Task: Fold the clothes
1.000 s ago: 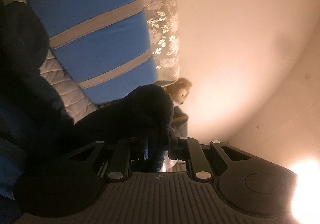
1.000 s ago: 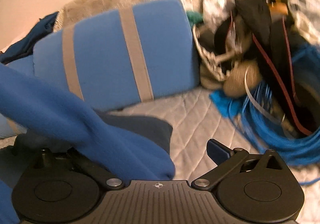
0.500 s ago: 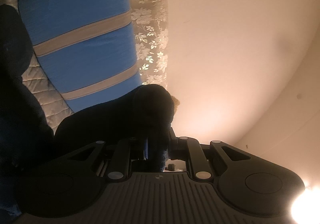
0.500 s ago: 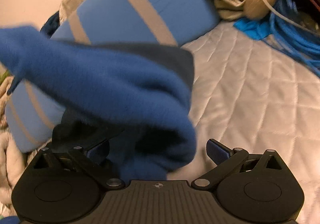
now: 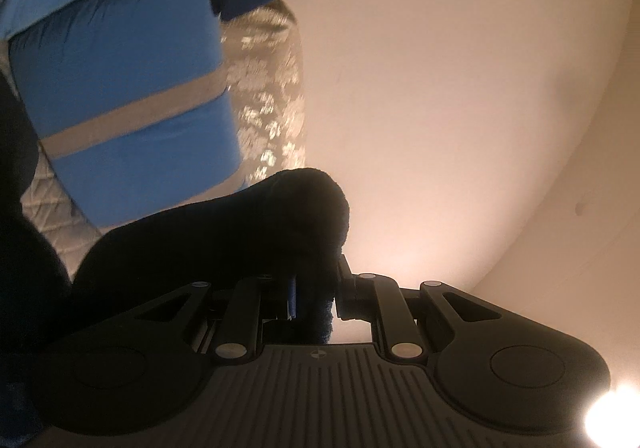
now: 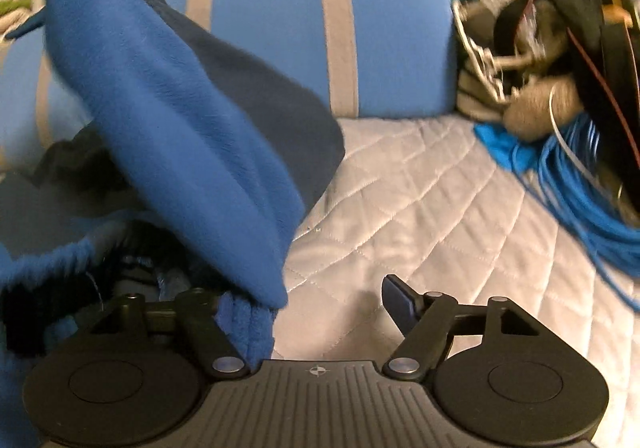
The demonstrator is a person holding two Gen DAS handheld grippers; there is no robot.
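- Your left gripper [image 5: 314, 300] is clamped on a fleece [image 6: 180, 120] fold, raised.
- Your right gripper [image 6: 320, 308] has just been closing, jaws apart; fleece hem at their nine o'clock, running up to eleven.
- Right hand's nearer.

Dim, warm light | lamp glare bottom right, left view | motion blur | fisheye edges

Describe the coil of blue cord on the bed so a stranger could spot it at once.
Start at the big blue pillow with grey stripes standing on the pale quilted cover. Look right of it to the dark jumble of bags and straps. The blue cord spills from its lower edge onto the quilt: thin bright looped strands, not cloth.
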